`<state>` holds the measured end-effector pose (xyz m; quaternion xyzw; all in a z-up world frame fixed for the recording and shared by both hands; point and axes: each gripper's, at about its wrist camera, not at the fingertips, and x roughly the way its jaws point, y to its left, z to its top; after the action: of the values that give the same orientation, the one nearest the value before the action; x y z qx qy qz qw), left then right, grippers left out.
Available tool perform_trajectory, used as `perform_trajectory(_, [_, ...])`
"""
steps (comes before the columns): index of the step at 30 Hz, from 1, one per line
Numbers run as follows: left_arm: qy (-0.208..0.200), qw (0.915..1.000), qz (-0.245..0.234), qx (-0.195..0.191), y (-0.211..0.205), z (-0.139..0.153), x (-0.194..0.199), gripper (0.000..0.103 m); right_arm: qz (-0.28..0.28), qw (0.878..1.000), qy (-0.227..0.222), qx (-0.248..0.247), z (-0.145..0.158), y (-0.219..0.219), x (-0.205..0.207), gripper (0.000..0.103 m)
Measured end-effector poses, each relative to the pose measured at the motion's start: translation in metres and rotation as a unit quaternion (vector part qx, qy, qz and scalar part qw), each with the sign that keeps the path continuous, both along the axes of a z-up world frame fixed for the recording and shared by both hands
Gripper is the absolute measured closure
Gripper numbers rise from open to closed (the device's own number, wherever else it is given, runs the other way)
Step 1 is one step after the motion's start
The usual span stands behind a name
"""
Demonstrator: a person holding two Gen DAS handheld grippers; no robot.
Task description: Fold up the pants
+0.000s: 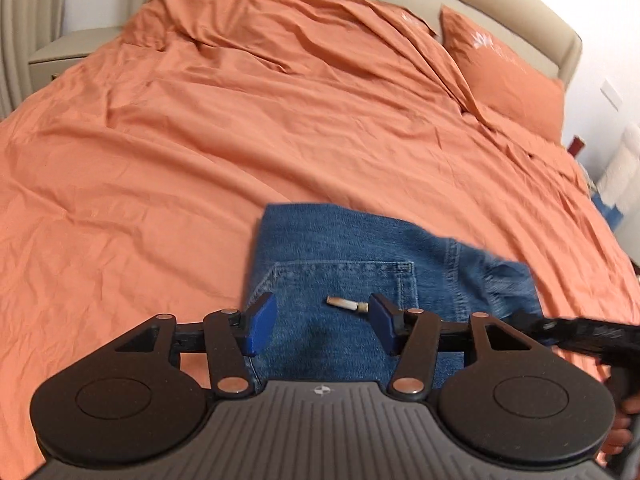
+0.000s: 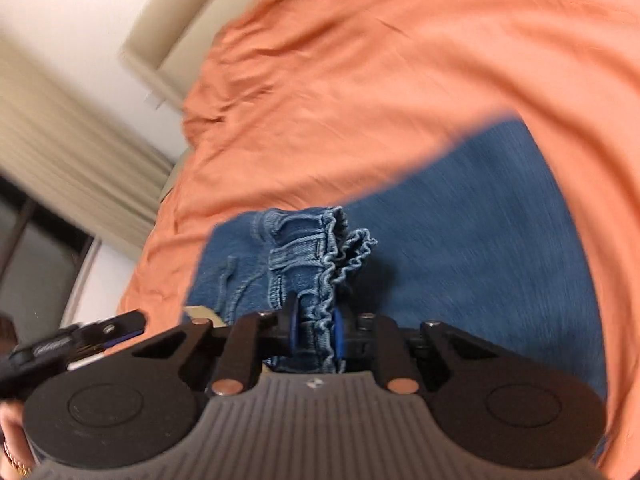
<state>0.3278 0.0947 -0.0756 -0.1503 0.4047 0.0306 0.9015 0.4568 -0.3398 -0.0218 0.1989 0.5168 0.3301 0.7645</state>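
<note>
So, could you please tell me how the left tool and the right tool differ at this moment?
The left tool stands open and empty over the blue denim pants; the right tool is shut on a bunched, frilled edge of the pants. The left tool's blue pads are wide apart, while the right tool's nearly meet around the cloth. Both are black with blue pads, above the orange bed cover.

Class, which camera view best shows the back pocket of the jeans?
The left wrist view: the jeans' back pocket lies flat and sharp between the open left tongs. The right wrist view shows only blurred denim and a bunched hem pinched in the right tongs.
</note>
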Motion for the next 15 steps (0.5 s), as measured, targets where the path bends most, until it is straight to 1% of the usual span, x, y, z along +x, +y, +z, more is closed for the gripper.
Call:
perform_trajectory(3, [-0.011, 0.9998, 0.011, -0.009, 0.008, 0.005, -0.003, 0.044, 0.025, 0.999, -0.036, 0.023, 0.046, 0.013, 0.008, 0.092])
perform_trajectory(5, [-0.021, 0.9996, 0.011, -0.016, 0.012, 0.009, -0.005, 0.045, 0.036, 0.997, -0.058, 0.036, 0.077, 0.018, 0.016, 0.093])
perform_trajectory(6, [-0.025, 0.9995, 0.007, -0.019, 0.013, 0.011, -0.006, 0.045, 0.034, 0.996, -0.068, 0.04, 0.09, 0.016, 0.019, 0.093])
perform_trajectory(8, [-0.03, 0.9994, 0.0, -0.018, 0.012, 0.012, -0.005, 0.045, 0.017, 0.996, -0.079, 0.038, 0.104, 0.004, 0.028, 0.093])
perform_trajectory(9, [-0.031, 0.9994, -0.005, -0.018, 0.011, 0.011, -0.005, 0.045, 0.003, 0.996, -0.079, 0.031, 0.105, -0.005, 0.032, 0.093])
perform_trajectory(11, [-0.026, 0.9994, -0.015, -0.018, 0.008, 0.005, -0.002, 0.045, -0.025, 0.998, -0.063, 0.014, 0.096, -0.024, 0.041, 0.093])
perform_trajectory(13, [-0.02, 0.9993, -0.025, -0.016, 0.002, -0.002, 0.001, 0.045, -0.054, 0.998, -0.037, -0.011, 0.07, -0.048, 0.046, 0.093])
perform_trajectory(15, [-0.014, 0.9992, -0.035, -0.012, -0.003, -0.01, 0.004, 0.046, -0.088, 0.995, 0.002, -0.042, 0.031, -0.069, 0.048, 0.093])
